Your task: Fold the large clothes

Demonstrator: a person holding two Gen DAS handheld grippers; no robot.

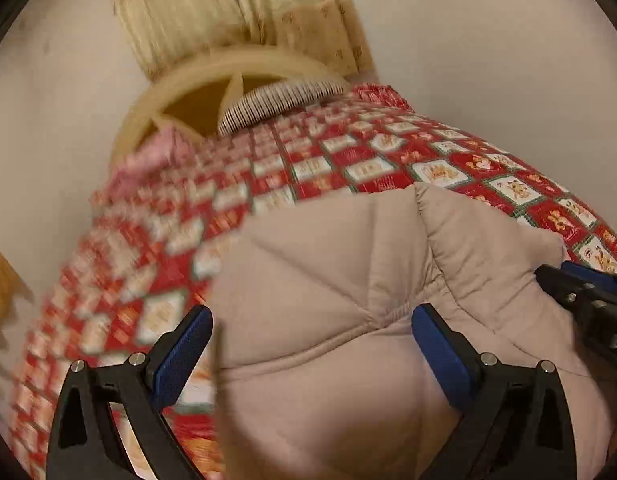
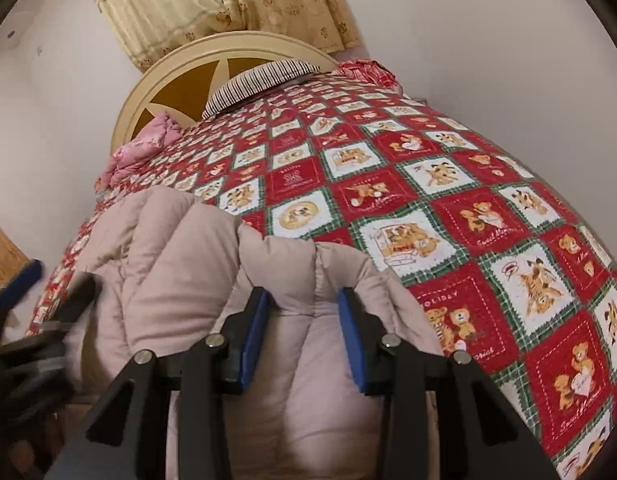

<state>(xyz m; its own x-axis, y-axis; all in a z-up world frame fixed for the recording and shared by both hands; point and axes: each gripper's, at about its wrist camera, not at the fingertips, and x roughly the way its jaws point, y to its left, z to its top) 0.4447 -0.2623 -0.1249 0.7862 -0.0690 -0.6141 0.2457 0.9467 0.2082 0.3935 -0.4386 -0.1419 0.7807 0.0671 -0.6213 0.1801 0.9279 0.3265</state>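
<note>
Two hand-held grippers work over a padded beige jacket [image 2: 212, 280] that lies on a bed covered by a red, white and green teddy-bear quilt [image 2: 468, 216].

Left hand-held gripper [image 1: 312, 344]: jaws stand wide apart. The right blue pad [image 1: 440, 352] is against the quilted fabric; the left blue pad [image 1: 184, 356] is clear of the jacket, over the quilt. Nothing is clamped. The left wrist view is motion-blurred on its 9 o'clock side.

Right hand-held gripper [image 2: 304, 332]: jaws are partly open, with a raised fold of the jacket between the two blue pads [image 2: 254, 336]. Whether the pads press on the fabric cannot be determined from the right wrist view.

Jacket location: at the near end of the bed, filling the 6 o'clock region of both views. In the right wrist view it extends toward 9 o'clock, where the left hand-held gripper appears blurred at the frame edge. In the left wrist view, the right hand-held gripper enters at 3 o'clock, just beside the jacket.

Background, 12 o'clock: a rounded cream headboard [image 2: 180, 64], a striped pillow [image 2: 260, 80], and yellow curtains [image 2: 228, 4] above. A pink bundle of fabric [image 2: 140, 152] lies at 10 o'clock near the headboard.
</note>
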